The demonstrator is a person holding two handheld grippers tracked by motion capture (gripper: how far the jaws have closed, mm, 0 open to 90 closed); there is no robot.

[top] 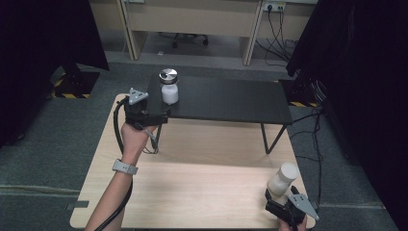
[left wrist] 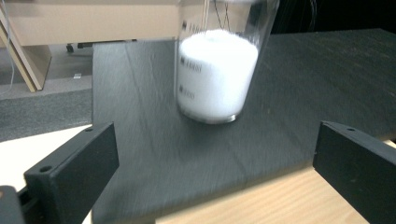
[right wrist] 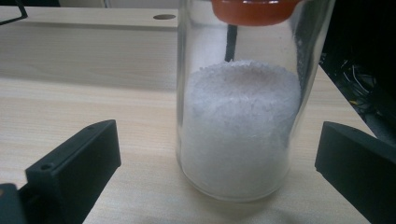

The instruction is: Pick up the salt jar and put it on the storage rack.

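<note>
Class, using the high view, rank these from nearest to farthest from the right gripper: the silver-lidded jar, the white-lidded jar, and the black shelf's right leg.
From the right gripper:
1. White-lidded jar, just beyond its fingers, at the table's near right corner.
2. Shelf leg, mid-table, right side.
3. Silver-lidded jar, on the shelf's far left end.

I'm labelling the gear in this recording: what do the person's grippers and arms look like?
Both the left gripper and right gripper are black and boxy, each topped by a grey three-cornered plate. In the gripper views their fingers are flat black blocks with small holes. A black cable trails down from the left one along the forearm. The left wrist wears a grey band; no sleeves show.
</note>
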